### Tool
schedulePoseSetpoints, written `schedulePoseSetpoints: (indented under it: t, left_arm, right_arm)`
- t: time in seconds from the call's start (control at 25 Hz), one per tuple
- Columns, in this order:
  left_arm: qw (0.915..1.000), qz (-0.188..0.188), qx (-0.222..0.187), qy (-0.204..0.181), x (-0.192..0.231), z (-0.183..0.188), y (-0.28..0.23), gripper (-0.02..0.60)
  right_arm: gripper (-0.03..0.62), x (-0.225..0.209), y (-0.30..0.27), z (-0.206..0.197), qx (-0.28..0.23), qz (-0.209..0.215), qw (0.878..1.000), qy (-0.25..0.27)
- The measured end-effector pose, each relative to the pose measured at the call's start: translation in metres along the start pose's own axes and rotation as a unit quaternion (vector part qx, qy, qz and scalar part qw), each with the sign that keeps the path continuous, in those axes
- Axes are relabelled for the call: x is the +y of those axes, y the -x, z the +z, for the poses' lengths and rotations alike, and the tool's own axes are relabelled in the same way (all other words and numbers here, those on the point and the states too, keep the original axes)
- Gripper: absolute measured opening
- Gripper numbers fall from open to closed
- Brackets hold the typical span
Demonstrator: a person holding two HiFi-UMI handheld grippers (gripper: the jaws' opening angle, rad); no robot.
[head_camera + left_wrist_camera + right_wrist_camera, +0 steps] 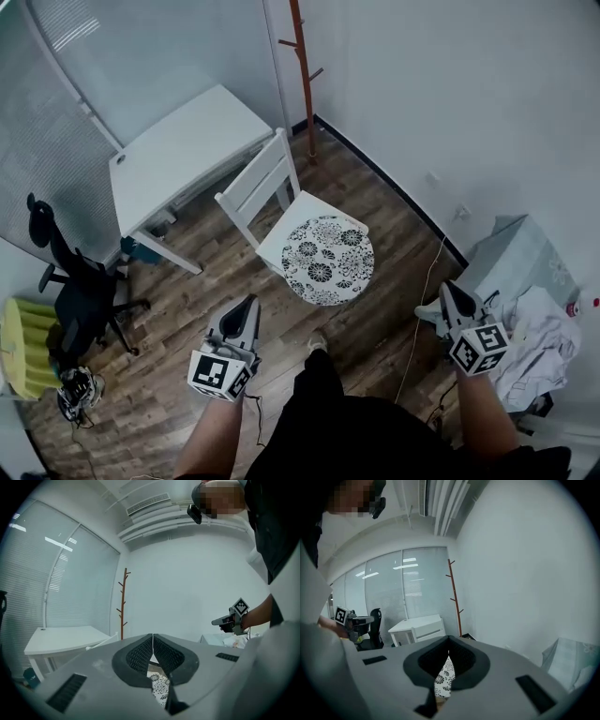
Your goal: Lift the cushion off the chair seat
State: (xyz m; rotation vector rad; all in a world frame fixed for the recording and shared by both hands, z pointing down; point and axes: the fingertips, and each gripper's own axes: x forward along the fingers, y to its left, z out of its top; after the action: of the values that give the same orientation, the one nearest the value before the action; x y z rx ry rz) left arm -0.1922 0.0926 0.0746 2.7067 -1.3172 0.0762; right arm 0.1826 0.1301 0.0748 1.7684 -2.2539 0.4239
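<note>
A round white cushion with black flower print point(327, 260) lies on the seat of a white wooden chair point(259, 186) in the middle of the head view. My left gripper point(247, 305) hovers shut and empty to the cushion's lower left, apart from it. My right gripper point(450, 290) is shut and empty to the cushion's right, also apart. In the left gripper view a strip of the cushion point(159, 685) shows below the shut left gripper point(153, 635). The right gripper view shows a sliver of cushion point(443, 677) below the shut right gripper point(449, 639).
A white desk point(183, 150) stands behind the chair, and a brown coat stand point(299, 56) rises in the corner. A black office chair point(80, 295) is at the left. A covered box with crumpled cloth point(532, 309) sits at the right. A cable point(419, 309) trails over the wood floor.
</note>
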Motion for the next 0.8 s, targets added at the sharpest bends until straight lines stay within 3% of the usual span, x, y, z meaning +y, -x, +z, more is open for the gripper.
schedulePoseSetpoints:
  t: [0.4,0.68,0.8]
  left_arm:
    - [0.9985,-0.054,-0.008,-0.003,0.079,0.016,-0.094,0.008]
    - [0.9968,-0.080,-0.009,0.004,0.099,0.013,-0.141,0.008]
    - [0.9973,-0.071,-0.013,0.015,0.104,0.009,-0.150,0.008]
  right_arm:
    - [0.008,0.005,-0.094,0.048,-0.001,-0.036,0.999,0.008]
    - [0.008,-0.003,-0.117,0.058,0.017,-0.052,0.998,0.014]
    - [0.008,-0.010,-0.129,0.061,0.025,-0.052,0.998,0.013]
